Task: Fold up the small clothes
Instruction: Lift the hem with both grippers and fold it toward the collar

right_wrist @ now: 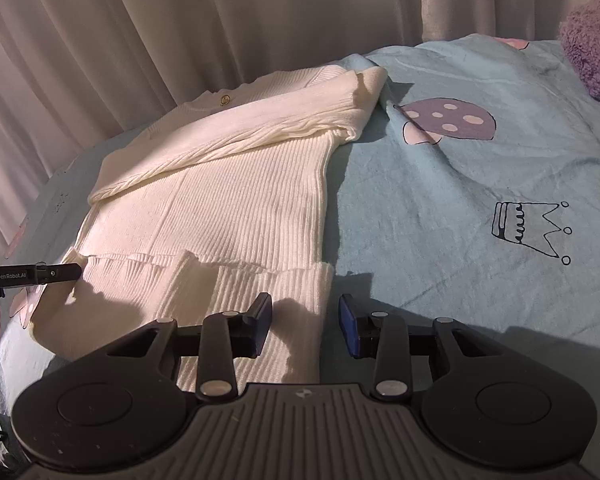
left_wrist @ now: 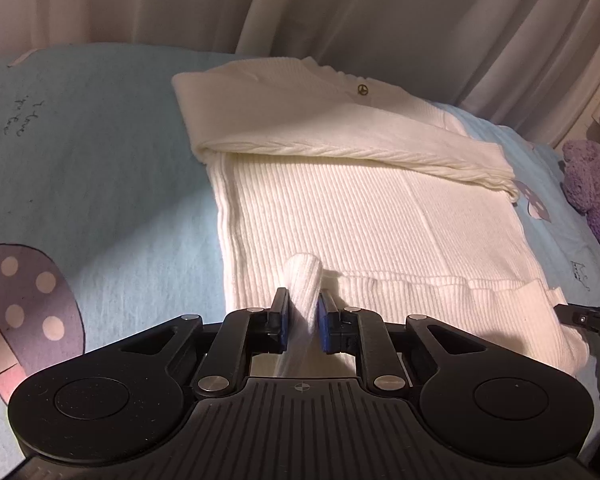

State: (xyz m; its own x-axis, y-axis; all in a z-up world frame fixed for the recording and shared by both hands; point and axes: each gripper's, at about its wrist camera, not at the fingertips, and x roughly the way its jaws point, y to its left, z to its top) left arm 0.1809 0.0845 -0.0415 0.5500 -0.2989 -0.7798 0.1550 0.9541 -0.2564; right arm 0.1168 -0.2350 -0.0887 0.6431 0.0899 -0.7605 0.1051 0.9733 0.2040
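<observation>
**Hem gripped on one side, the other side not yet taken**

A cream ribbed sweater (left_wrist: 340,208) lies flat on the bed (left_wrist: 100,152), on a pale blue sheet printed with mushrooms and a little crown. Its sleeves are already laid across the chest in a band near the collar, where a small gold button (left_wrist: 363,89) shows. So the sleeve fold looks done, and the step in hand seems to be the bottom-to-top fold of the body.

The left gripper (left_wrist: 303,312) has its fingers pressed together on a pinch of the ribbed hem, which stands up in a small hump between the blue pads. The right gripper (right_wrist: 305,318) sits low over the hem's other corner with its fingers spread wide; one finger (right_wrist: 260,320) rests over the knit, the other hangs above bare sheet, and nothing is caught between them. Whether that finger touches the cloth I cannot tell.

Next, I'd say, the right gripper needs to settle onto the hem edge and close on it, matching the left's hold. Then both would lift together and carry the hem toward the collar, kept level so the fold lands square. The knit is soft and thick, so a shallow bite may slip.

A purple plush toy (right_wrist: 592,44) sits at the far edge of the bed, well apart, with curtains (right_wrist: 220,20) behind.
</observation>
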